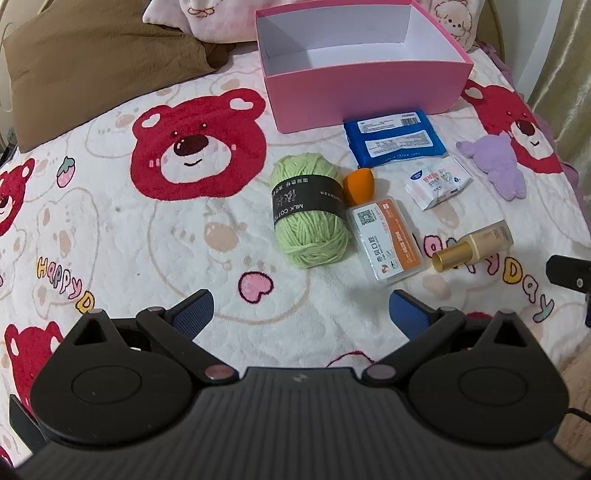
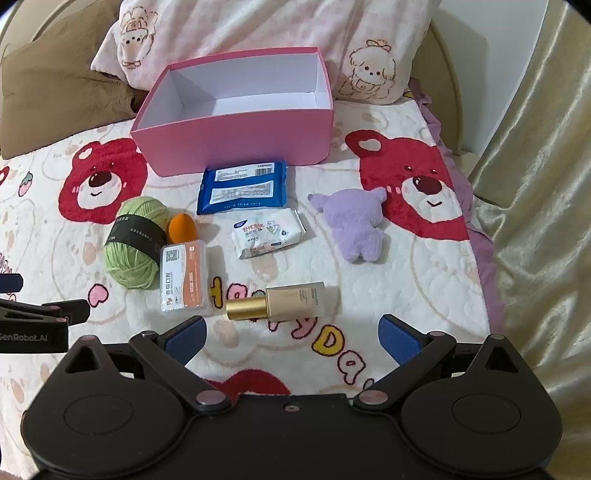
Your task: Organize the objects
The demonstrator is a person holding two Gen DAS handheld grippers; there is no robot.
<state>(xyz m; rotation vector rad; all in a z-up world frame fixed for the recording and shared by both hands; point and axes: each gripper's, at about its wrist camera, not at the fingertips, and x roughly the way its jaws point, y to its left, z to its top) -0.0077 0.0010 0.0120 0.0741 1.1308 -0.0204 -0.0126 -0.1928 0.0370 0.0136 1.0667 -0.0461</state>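
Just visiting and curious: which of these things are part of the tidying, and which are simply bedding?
Part of the job: pink box, green yarn, orange sponge, blue wipes pack, white tissue pack, purple plush, clear case, gold-capped bottle.

Just bedding: bear blanket, pillows.

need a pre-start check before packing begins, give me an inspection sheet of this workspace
surface: bear-print blanket on a bed.
job's things: pink box open, empty; outside it lie green yarn, orange sponge, blue wipes pack, white tissue pack, clear card case, gold-capped bottle on its side, purple plush.
clutter: nothing seen.
grippers: left gripper and right gripper open, holding nothing.
cables: nothing seen.
surroundings: brown pillow, pink pillow, beige curtain.
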